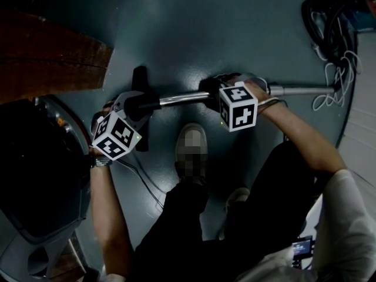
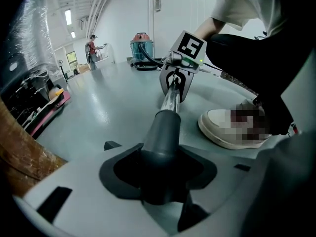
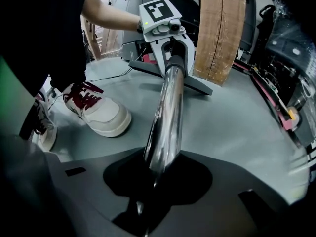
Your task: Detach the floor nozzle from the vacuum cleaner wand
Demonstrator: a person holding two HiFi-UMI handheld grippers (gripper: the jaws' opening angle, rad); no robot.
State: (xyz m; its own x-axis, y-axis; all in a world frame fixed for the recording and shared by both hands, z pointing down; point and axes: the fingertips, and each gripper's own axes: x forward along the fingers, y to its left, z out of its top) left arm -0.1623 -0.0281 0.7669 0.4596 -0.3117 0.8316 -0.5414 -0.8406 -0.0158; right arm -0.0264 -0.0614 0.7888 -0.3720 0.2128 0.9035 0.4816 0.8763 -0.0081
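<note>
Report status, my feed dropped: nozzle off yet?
Left gripper shut on nozzle collar, right gripper shut on wand. Not yet detached. Shoe beside wand.

No legible text, no readable labels

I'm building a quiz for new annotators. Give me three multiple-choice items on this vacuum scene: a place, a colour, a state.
1. Where does the left gripper sit? A on the dark collar at the nozzle end; B on the shoe; C on the cables.
2. What colour is the wand tube? A red; B shiny silver; C yellow.
3. The floor nozzle is: A lying apart from the wand; B held up in the air; C joined to the wand, on the floor.
1 A: the left gripper view shows the collar between its jaws. 2 B: the right gripper view shows bare chrome. 3 C: the head view shows no gap.
</note>
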